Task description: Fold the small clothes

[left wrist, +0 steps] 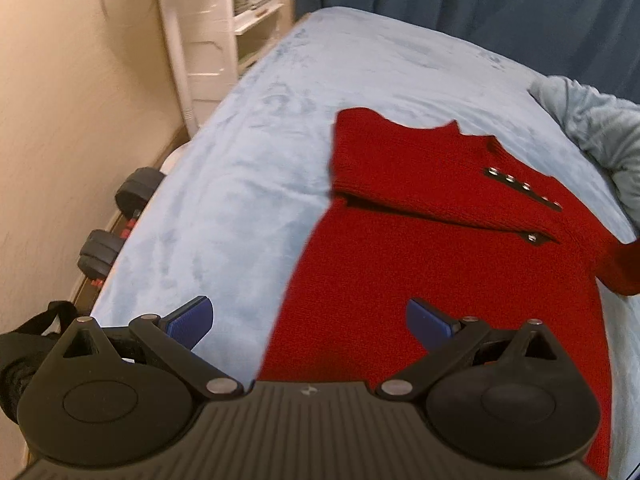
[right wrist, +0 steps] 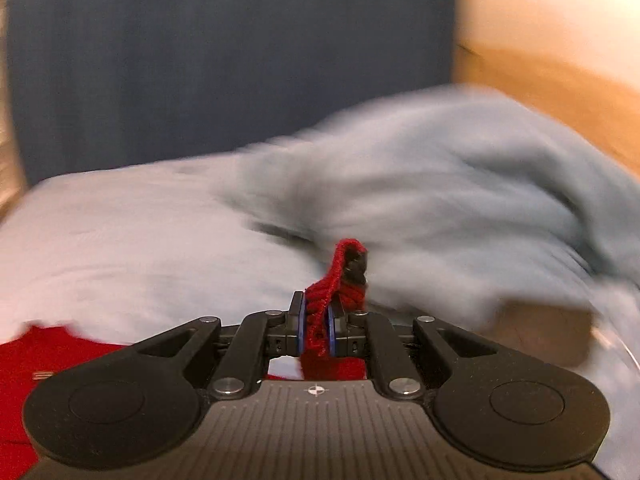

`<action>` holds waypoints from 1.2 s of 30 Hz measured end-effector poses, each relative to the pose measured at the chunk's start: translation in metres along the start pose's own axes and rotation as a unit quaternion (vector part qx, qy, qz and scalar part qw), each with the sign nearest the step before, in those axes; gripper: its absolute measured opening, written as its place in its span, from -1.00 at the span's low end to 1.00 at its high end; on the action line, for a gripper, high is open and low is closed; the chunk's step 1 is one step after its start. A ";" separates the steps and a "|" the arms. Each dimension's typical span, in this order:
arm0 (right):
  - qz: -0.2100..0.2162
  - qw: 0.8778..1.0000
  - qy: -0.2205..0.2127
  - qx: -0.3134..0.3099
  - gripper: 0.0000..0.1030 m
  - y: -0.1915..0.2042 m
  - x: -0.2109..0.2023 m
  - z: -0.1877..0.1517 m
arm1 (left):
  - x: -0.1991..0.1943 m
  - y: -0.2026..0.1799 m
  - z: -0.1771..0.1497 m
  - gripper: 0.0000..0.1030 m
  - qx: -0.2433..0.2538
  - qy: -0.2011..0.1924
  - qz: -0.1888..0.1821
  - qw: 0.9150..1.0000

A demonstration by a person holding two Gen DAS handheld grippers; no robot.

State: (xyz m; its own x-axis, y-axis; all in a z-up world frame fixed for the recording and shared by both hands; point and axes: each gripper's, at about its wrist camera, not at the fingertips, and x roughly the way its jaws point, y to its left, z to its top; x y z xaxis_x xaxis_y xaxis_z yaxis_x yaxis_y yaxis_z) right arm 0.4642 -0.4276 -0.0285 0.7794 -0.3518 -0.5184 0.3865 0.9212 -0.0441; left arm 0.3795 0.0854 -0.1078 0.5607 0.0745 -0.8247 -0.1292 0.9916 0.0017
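Red knit sweater (left wrist: 420,248) — one sleeve folded across, flat on bed.

— How many garments do you count?
— One red knit sweater (left wrist: 420,264), ahead of the left gripper (left wrist: 310,320).
— And its snaps?
— Six metal snaps (left wrist: 510,178): five in a row, one nearer the claw.
— Dumbbells?
— Two dumbbells (left wrist: 100,252), off to the claw's left.
— Grippers?
— Two; the right gripper (right wrist: 316,330) pinches one sweater fold (right wrist: 320,320).
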 end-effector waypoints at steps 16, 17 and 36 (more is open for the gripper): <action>0.303 0.932 0.164 -0.113 0.13 0.310 -0.044 -0.150 | -0.002 0.089 -0.031 0.99 -0.048 0.014 0.023 0.998; 0.298 0.933 0.170 -0.108 0.13 0.286 -0.056 -0.161 | 0.000 0.087 -0.034 0.99 -0.046 0.020 0.021 0.999; 0.136 0.986 0.078 -0.053 0.43 0.056 -0.309 -0.244 | -0.129 -0.016 -0.162 0.99 0.081 0.006 -0.040 0.996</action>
State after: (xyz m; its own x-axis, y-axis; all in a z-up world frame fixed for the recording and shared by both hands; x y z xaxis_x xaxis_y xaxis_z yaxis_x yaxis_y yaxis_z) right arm 0.1251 -0.2266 -0.0791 0.7588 -0.0673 -0.6478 0.1133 0.9931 0.0295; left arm 0.1769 0.0432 -0.0932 0.5537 -0.0061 -0.8327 0.0493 0.9985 0.0254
